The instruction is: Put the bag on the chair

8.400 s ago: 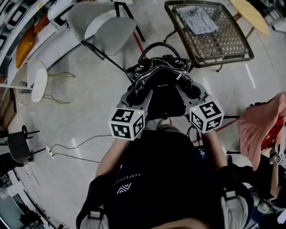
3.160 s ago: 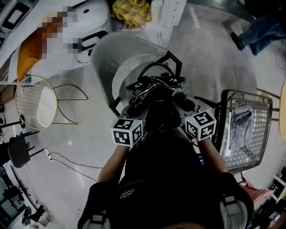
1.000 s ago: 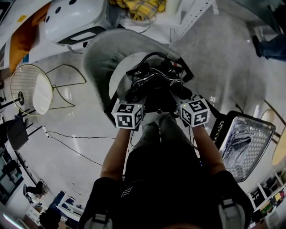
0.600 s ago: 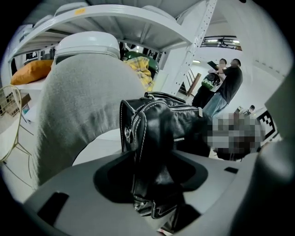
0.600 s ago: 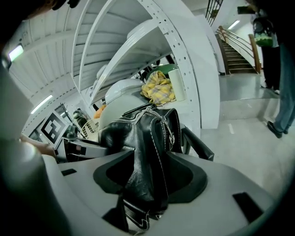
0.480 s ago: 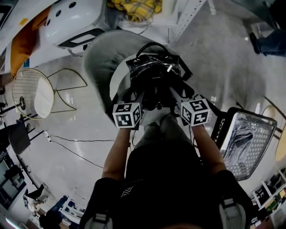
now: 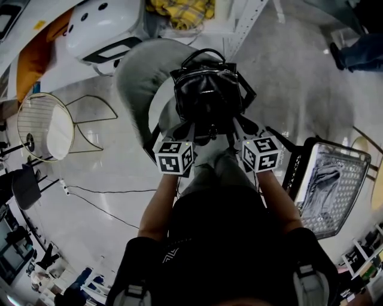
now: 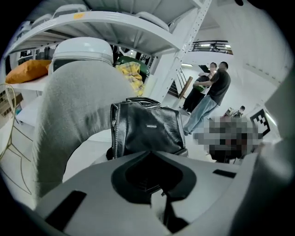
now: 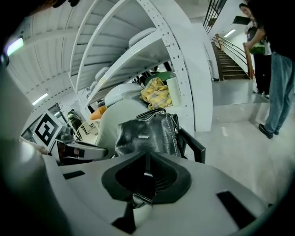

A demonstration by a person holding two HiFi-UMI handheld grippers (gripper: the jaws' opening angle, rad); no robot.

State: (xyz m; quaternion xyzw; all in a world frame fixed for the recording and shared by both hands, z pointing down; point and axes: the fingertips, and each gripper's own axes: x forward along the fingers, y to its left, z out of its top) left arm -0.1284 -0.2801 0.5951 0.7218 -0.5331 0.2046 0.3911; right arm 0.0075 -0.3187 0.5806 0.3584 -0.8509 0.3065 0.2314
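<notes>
The bag (image 7: 208,89) stood upright on the chair (image 7: 133,77), filling most of the seat. The grey curved backrest wrapped round its left and far sides, and a black frame bar of the chair ran close along its right edge. Its near face was turned to both grippers.

The left gripper (image 7: 190,128) hung just near of the bag's bottom edge and apart from it. Its jaws had just been closing and stood together with nothing between them, as the left gripper view showed (image 8: 150,159).

The right gripper (image 7: 235,127) hung level with it on the right, also just clear of the bag. Its jaws had just been closing too and stood almost together (image 9: 147,161). A thin stitched strap (image 9: 138,199) sat pinched low between them. I could not tell where the strap joined the bag.

Far behind the chair a white shelf rack (image 7: 242,24) crowded in, with a yellow cloth (image 7: 179,12) and a white rounded casing (image 7: 102,27) on its shelves. Left of the chair stood a wire chair (image 7: 45,125), with a cable (image 7: 102,194) trailing on the floor near it. At the near right a mesh chair (image 7: 332,179) stood close by the person's right arm. Bare floor (image 7: 287,89) lay open to the right of the chair, out to two people (image 8: 214,87) standing far off.
</notes>
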